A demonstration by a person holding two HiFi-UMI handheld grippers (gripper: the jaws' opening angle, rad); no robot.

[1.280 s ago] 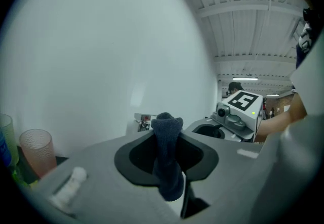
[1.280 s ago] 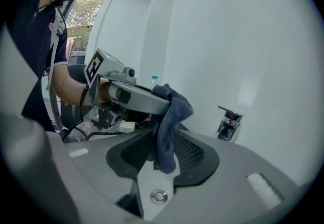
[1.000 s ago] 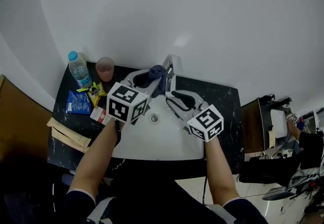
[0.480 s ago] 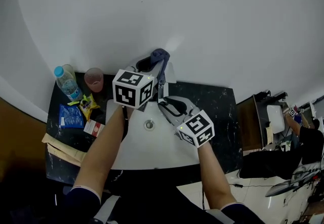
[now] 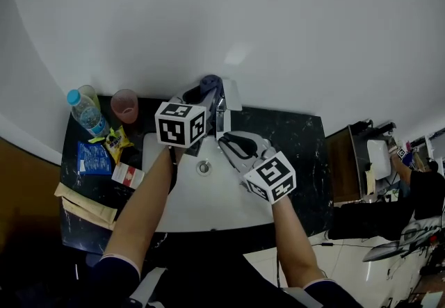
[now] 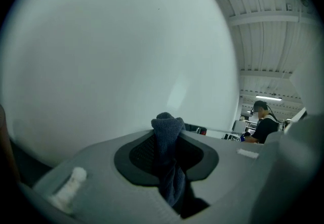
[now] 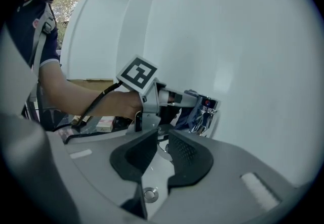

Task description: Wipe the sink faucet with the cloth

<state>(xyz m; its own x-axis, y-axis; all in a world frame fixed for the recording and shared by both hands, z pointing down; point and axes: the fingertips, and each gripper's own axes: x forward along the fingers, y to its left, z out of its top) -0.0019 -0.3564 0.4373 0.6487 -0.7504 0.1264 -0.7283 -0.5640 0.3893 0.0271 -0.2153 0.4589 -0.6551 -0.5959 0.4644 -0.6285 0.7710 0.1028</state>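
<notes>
Two bare forearms reach out from the bottom of the head view over a white sink (image 5: pixel 208 199), each hand holding a gripper with a marker cube. The right gripper (image 5: pixel 228 141) hangs over the basin on the right, tilted down toward the drain (image 5: pixel 203 168). Its jaws have just been closing and now stand a narrow gap apart with nothing between them; the right gripper view (image 7: pixel 162 142) shows only the basin and drain (image 7: pixel 150 195) through that gap. The left gripper (image 5: pixel 206 93) reaches farther, to the back of the sink, nearly level. Its jaws are clamped on a dark blue cloth (image 6: pixel 168 160), which sticks up bunched above the pads and hangs down below them. The cloth (image 5: pixel 211 83) sits at the top of the chrome faucet (image 5: pixel 222 116). From the right gripper view it lies just behind the faucet (image 7: pixel 206 113), though whether they touch cannot be told. On the black counter (image 5: pixel 299 136) left of the sink stand a water bottle (image 5: pixel 87 113) and a pink cup (image 5: pixel 125 103), with snack packets (image 5: pixel 92 158) nearer. Behind everything rises a plain white wall (image 5: pixel 278 21).
</notes>
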